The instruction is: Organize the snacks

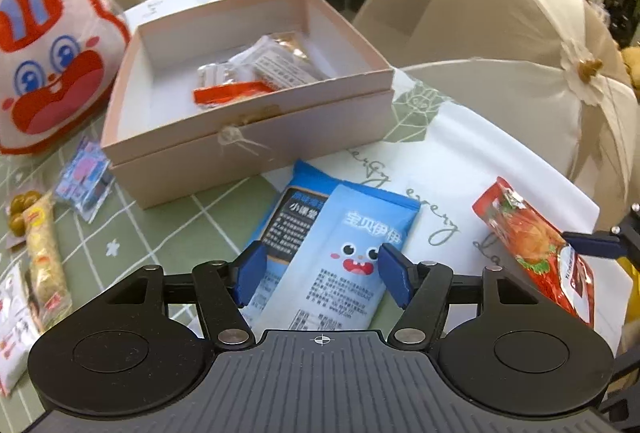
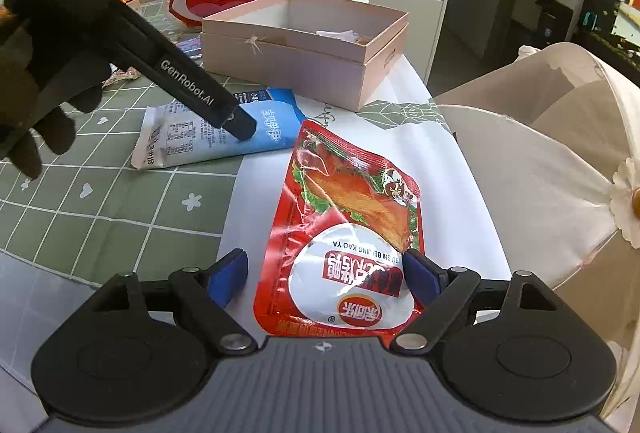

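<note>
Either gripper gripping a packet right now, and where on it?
Neither. The left gripper stands open over the blue packet; the right gripper stands open around the red pouch's bottom end, pads not pressing.

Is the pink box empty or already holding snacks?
Holding snacks: the open pink box has several wrapped packets lying on its floor.

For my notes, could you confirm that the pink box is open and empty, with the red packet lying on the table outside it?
Not quite: the pink box is open but not empty. The left wrist view shows several snacks inside. The red packet does lie on the table outside it.
</note>
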`<action>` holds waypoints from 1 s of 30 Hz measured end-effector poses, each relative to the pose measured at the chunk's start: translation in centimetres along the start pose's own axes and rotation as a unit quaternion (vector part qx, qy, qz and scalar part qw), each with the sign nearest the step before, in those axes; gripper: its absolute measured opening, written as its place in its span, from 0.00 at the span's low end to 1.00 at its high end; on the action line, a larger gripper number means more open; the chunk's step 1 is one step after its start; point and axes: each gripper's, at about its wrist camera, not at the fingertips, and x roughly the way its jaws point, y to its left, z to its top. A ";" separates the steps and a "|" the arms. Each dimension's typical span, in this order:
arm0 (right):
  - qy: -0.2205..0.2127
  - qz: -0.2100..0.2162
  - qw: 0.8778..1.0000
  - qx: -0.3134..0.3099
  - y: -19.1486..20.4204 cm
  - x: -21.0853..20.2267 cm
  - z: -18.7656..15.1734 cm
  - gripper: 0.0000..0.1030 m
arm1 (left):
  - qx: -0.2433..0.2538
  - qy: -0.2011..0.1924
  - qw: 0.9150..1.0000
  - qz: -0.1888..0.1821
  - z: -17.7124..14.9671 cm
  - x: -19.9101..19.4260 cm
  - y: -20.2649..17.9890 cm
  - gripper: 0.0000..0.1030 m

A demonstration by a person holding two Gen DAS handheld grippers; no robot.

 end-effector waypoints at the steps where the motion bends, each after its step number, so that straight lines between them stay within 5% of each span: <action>1: 0.001 0.000 1.000 0.000 0.0 0.0 0.0 0.83 | 0.008 -0.001 1.000 -0.004 0.0 0.1 0.0 0.70; 8: -0.003 0.027 0.999 0.023 -0.9 0.2 1.6 0.83 | 0.014 0.000 1.000 0.011 -0.8 -0.1 -0.1 0.72; 11: -0.008 0.023 1.000 0.019 -0.5 0.5 2.2 0.83 | -0.046 0.007 0.999 0.026 -1.8 -1.6 1.2 0.56; 14: -0.009 0.032 0.999 0.011 0.4 0.7 2.5 0.83 | -0.113 0.012 0.993 0.039 -3.8 -3.6 2.5 0.29; 19: -0.006 0.113 0.994 -0.005 2.2 0.5 2.5 0.83 | -0.184 0.053 0.981 -0.017 -6.8 -4.6 3.3 0.28; 23: -0.016 0.113 0.993 -0.017 2.9 0.0 2.8 0.83 | -0.191 0.012 0.981 -0.024 -6.7 -6.3 3.2 0.28; 30: -0.013 0.094 0.994 0.063 -0.3 -0.2 5.5 0.83 | -0.221 -0.066 0.973 -0.019 -5.4 -7.3 5.4 0.28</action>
